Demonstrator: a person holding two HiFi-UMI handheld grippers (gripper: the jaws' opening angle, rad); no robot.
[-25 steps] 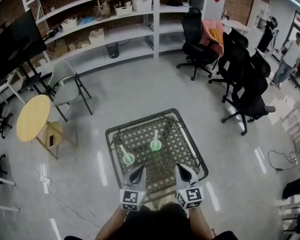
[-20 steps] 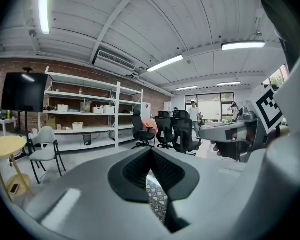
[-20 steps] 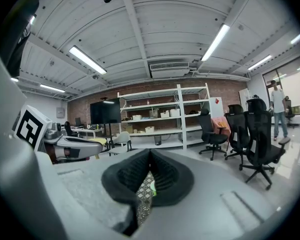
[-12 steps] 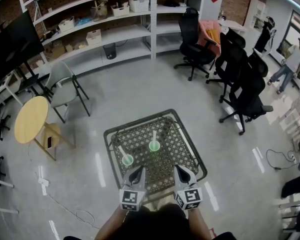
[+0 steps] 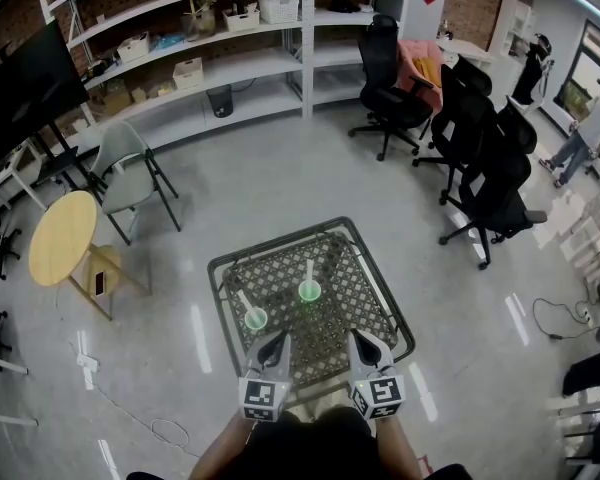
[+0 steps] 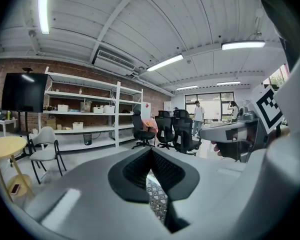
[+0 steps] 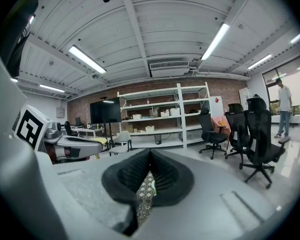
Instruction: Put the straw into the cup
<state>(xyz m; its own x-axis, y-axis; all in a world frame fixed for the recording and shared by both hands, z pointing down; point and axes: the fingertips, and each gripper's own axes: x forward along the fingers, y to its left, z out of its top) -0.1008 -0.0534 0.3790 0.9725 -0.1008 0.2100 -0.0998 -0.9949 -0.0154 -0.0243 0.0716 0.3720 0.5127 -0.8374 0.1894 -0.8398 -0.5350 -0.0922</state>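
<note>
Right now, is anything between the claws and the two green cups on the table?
Nothing visible. Only bare lattice tabletop lies between the left claw and the left cup, and between the right claw and the right cup. Each cup already holds a straw.

The desk [image 5: 365, 268] is square, with a dark frame and an open lattice top. It stands on a glossy grey floor [image 5: 280, 178]. Two green cups stand on the lattice, apart from each other. The left cup [image 5: 257, 319] is nearer, and the right cup [image 5: 309, 291] is farther, about mid-desk. Each holds a pale straw: the left straw [image 5: 246, 304] leans left and away, and the right straw [image 5: 310, 272] stands nearly upright.
</note>
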